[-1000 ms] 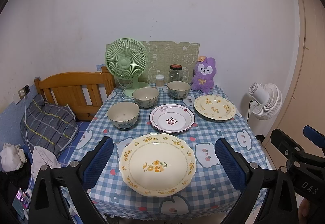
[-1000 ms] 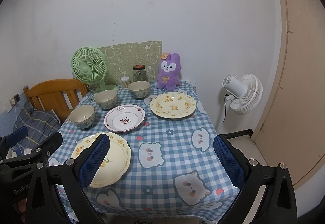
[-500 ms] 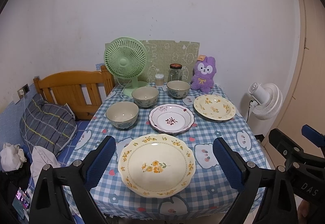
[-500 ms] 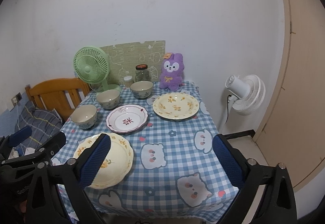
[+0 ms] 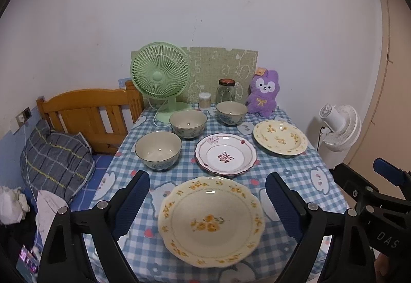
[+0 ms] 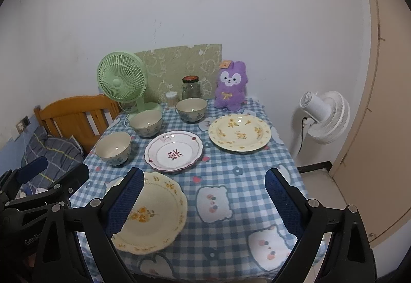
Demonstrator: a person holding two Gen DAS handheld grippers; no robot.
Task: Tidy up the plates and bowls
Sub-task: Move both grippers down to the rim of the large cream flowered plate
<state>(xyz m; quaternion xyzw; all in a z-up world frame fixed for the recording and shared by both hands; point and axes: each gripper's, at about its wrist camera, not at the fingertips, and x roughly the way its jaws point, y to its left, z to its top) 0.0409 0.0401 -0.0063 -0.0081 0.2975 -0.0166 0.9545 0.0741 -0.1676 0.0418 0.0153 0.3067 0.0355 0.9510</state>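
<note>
Presently both grippers hover off the near edge of the bench (image 5: 295,175), which wears a blue-and-white checked cloth. The left gripper (image 5: 207,202) stands spread wide, its jaws having just been closing a little, with nothing pressed between them; in its view the near cream plate (image 5: 210,221) with yellow flowers lies on the cloth between the two blue pads, close to the near edge, untouched. The right gripper (image 6: 204,202) is likewise spread and empty-handed, its jaws also just narrowed slightly; it looks over the bare cloth at the near right corner, with that same cream plate (image 6: 151,216) partly behind its left finger. Toward the middle of the bench sits the white plate (image 5: 226,154) with a maroon rim and a red motif, and by the right edge lies a second cream plate (image 5: 280,137). Three bowls run in a slanted row from the left edge toward the far edge: the near bowl (image 5: 158,150), the middle bowl (image 5: 188,124) and the far bowl (image 5: 231,113), all upright and apart from one another. Along the far edge stand a green fan (image 5: 160,77), a small cotton-swab tub (image 5: 204,100), a glass jar (image 5: 226,91) and a purple plush rabbit (image 5: 263,94).
</note>
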